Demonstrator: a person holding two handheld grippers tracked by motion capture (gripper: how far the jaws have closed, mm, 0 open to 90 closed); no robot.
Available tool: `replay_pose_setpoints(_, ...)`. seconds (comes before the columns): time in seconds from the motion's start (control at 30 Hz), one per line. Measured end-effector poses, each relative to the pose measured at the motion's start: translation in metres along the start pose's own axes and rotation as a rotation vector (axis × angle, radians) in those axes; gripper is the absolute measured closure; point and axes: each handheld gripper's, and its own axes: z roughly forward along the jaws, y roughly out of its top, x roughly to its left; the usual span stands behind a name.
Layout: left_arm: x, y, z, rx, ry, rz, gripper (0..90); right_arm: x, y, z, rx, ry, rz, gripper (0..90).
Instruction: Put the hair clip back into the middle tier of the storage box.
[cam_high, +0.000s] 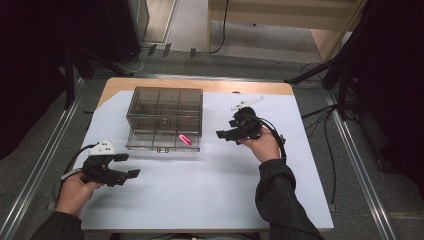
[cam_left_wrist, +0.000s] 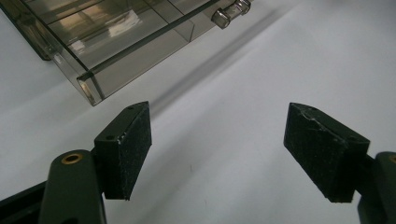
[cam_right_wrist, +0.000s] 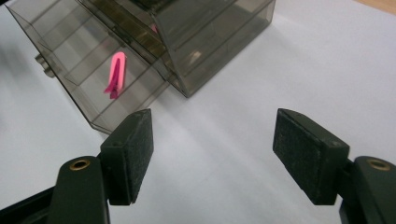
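Observation:
A smoky see-through drawer box (cam_high: 165, 107) stands on the white sheet at the table's back left. Its lowest drawer (cam_high: 162, 142) is pulled out toward me, and a pink clip (cam_high: 185, 139) lies in the drawer's right end. My right gripper (cam_high: 226, 131) hovers just right of the box, open and empty, pointing at it. In the right gripper view the pink clip (cam_right_wrist: 116, 74) lies inside the drawer (cam_right_wrist: 70, 65), beyond my open gripper (cam_right_wrist: 212, 154). My left gripper (cam_high: 127, 165) is open and empty, in front of the drawer's left corner (cam_left_wrist: 88, 84), apart from it. The drawer's knob (cam_left_wrist: 231, 13) is at the top.
A white strip-shaped thing (cam_high: 247, 103) lies on the sheet behind the right gripper. The white sheet (cam_high: 200, 190) covers most of the wooden table (cam_high: 200, 84). Cables (cam_high: 325, 125) and stand legs (cam_high: 310, 75) lie on the floor to the right.

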Motion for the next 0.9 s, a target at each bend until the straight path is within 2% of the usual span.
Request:
replay_pose_setpoints(0.2,-0.001,0.001,0.000,-0.001,-0.003,-0.001,24.3,-0.005,-0.005,0.005,0.028,-0.009,0.003,29.8)
replay_pose_setpoints(0.5,0.000,0.000,0.000,0.000,0.001,-0.001,24.2,-0.009,-0.007,0.005,0.035,-0.030,0.028,28.8)
replay_pose_setpoints(0.6,0.000,0.000,0.000,0.000,0.001,-0.002,24.3,-0.010,-0.008,0.006,0.042,-0.010,0.019,24.4)
replay_pose_setpoints(0.9,0.001,-0.001,-0.001,0.002,0.003,-0.001,24.3,-0.012,-0.010,0.011,0.054,-0.037,0.002,23.1)
